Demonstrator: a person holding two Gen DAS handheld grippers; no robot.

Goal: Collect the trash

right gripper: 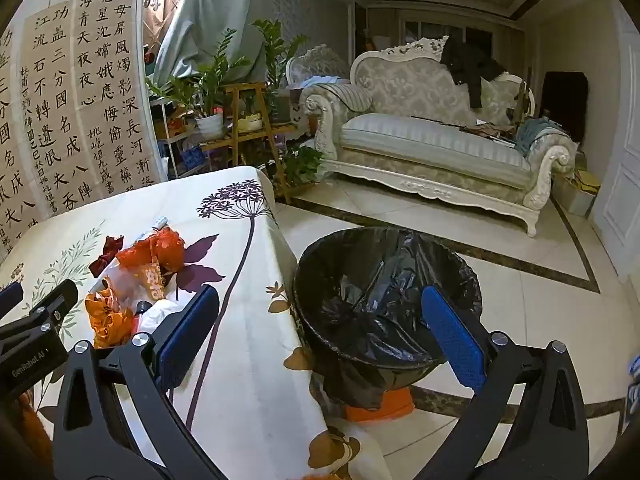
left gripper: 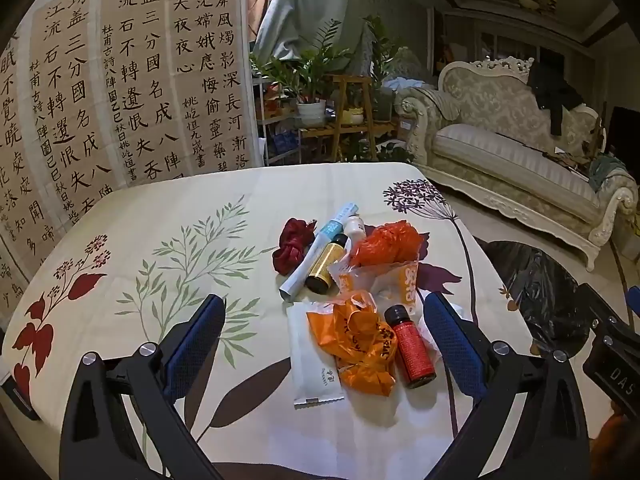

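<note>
Several pieces of trash lie in one loose heap on the flowered tablecloth (left gripper: 160, 248), toward its right side. Nearest the left gripper (left gripper: 334, 344): a red bottle (left gripper: 410, 348) with a dark cap, lying flat and touching a crumpled orange bag (left gripper: 354, 344), which rests partly on a white packet (left gripper: 316, 368). Behind these: a white wrapper with orange print (left gripper: 400, 280), a red-orange crumpled bag (left gripper: 388, 242), a gold bottle (left gripper: 326, 264), a long white-and-blue tube (left gripper: 316, 250), a small white bottle (left gripper: 355, 226) and a dark red cloth scrunchie (left gripper: 292, 248).

Left gripper: jaws spread wide, empty, hovering over the near end of the heap.

Right gripper (right gripper: 324, 328): jaws spread wide, empty, held over the table's right edge, facing the bin.

Bin (right gripper: 384, 300): on the tiled floor just beside the table, lined with a black bag.
</note>
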